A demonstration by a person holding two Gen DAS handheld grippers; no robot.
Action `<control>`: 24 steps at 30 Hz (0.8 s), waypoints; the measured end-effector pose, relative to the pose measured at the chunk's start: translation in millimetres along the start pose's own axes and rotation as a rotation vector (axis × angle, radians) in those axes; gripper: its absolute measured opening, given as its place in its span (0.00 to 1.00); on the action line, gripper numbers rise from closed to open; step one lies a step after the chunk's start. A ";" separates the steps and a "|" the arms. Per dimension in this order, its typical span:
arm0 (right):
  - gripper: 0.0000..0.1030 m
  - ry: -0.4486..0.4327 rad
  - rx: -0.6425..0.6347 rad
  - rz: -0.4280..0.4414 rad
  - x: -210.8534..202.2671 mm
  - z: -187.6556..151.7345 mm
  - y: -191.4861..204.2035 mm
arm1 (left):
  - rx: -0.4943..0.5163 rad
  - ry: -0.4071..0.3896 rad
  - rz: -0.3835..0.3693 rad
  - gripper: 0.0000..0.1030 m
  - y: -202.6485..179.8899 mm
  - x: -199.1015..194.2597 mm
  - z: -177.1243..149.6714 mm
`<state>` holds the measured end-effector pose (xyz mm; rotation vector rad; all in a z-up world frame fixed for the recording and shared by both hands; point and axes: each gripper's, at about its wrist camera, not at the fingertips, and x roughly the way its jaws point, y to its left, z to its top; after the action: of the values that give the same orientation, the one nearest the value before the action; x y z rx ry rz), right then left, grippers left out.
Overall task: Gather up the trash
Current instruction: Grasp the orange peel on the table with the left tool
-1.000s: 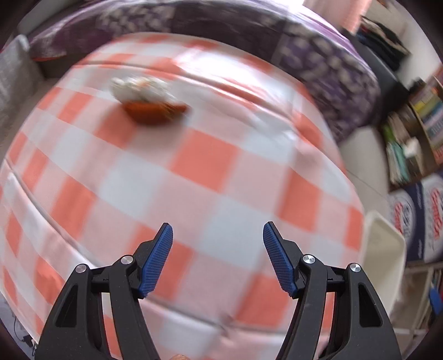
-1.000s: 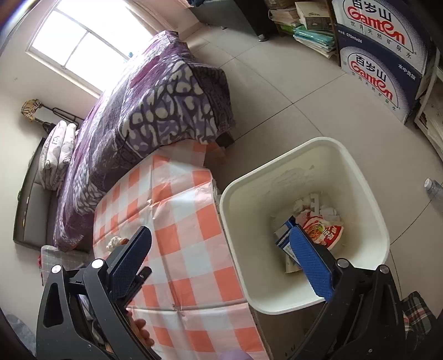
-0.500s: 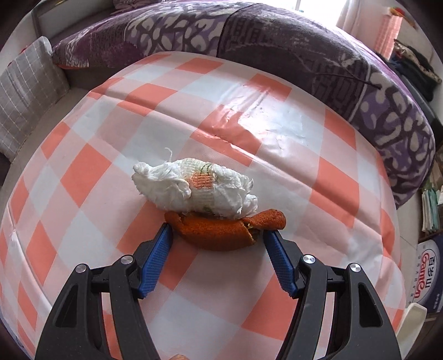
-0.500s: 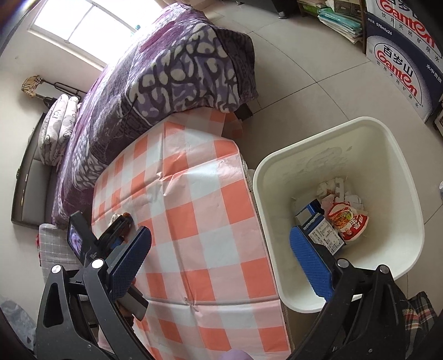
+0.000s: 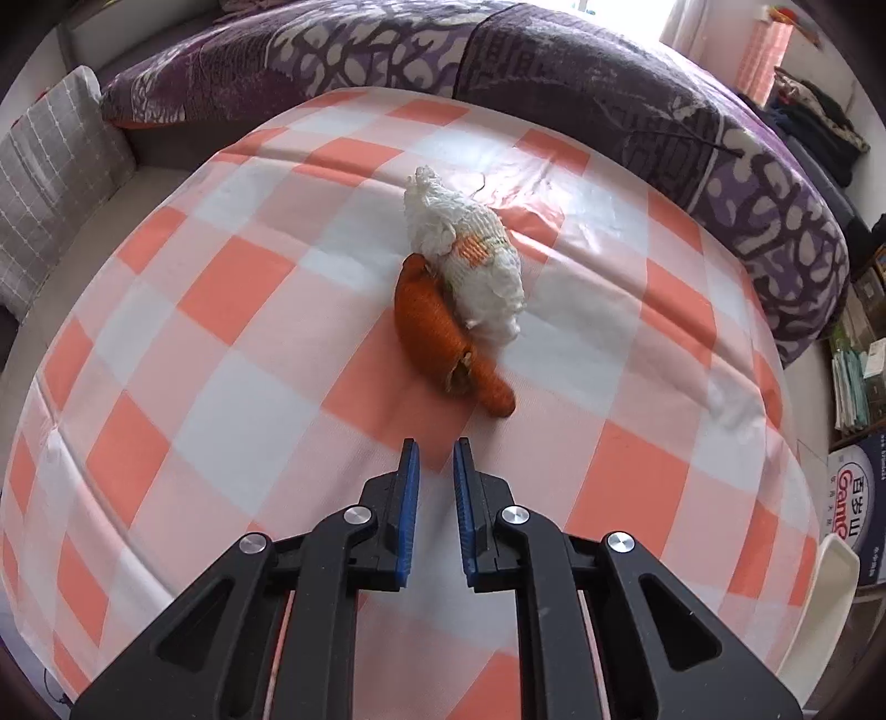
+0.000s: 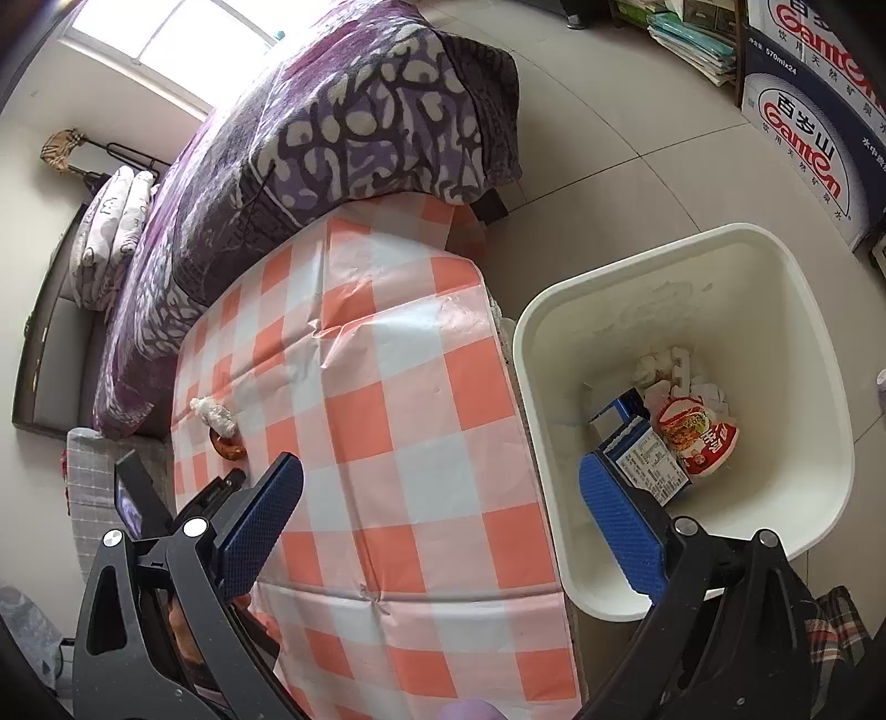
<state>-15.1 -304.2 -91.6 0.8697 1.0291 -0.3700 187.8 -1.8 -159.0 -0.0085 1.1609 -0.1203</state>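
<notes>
An orange peel (image 5: 443,338) lies on the checked tablecloth (image 5: 232,310) with a crumpled white tissue (image 5: 470,255) resting against its far side. My left gripper (image 5: 436,459) is just short of the peel, its jaws nearly closed on nothing, a narrow gap between them. In the right wrist view the peel (image 6: 227,445) and tissue (image 6: 213,414) sit at the table's far left. My right gripper (image 6: 443,515) is open and empty, high above the table edge and the white bin (image 6: 803,310), which holds several pieces of trash (image 6: 692,432).
A bed with a purple patterned cover (image 5: 637,83) runs along the table's far side. A grey cushion (image 5: 44,183) is at the left. Water cartons (image 6: 814,111) and stacked books (image 6: 692,44) stand on the tiled floor beyond the bin.
My left gripper has drawn back from the peel and its jaws have gone from wide open to nearly closed, holding nothing. The peel and tissue now lie turned lengthwise. The right gripper stayed open.
</notes>
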 end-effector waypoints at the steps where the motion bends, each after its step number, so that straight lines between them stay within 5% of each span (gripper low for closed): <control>1: 0.93 -0.001 -0.002 0.000 0.0 -0.6 0.5 | 0.000 0.006 -0.011 0.13 3.8 -4.6 -4.7; 4: 0.93 0.001 0.002 0.001 1.6 -3.3 2.2 | -0.008 0.016 -0.029 0.14 12.9 -18.3 -11.8; 5: 0.93 0.005 0.004 0.003 2.6 -4.7 2.8 | -0.016 0.014 -0.027 0.25 15.2 -22.2 -10.9; 6: 0.93 0.012 0.008 0.008 4.2 -6.2 3.3 | -0.030 0.008 -0.031 0.51 17.4 -26.0 -8.5; 8: 0.93 0.036 0.019 0.021 9.2 -10.2 5.0 | -0.055 -0.015 -0.033 0.66 18.9 -31.0 -3.0; 14: 0.93 0.070 0.001 0.029 18.6 -13.5 13.9 | -0.094 -0.004 -0.014 0.66 3.6 -10.1 22.6; 20: 0.93 0.071 -0.024 0.029 22.7 -10.6 22.6 | -0.044 0.003 0.088 0.66 -11.4 24.6 48.5; 22: 0.93 0.083 -0.032 0.028 25.9 -9.6 24.5 | -0.019 0.007 0.106 0.60 -10.1 31.0 51.3; 24: 0.93 0.091 -0.036 0.029 27.6 -9.3 25.5 | 0.007 -0.004 0.090 0.37 -8.6 27.8 47.9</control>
<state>9.3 -277.9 -105.9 0.8751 1.1031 -0.2887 241.8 -15.7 -164.7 0.0498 1.1553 -0.0446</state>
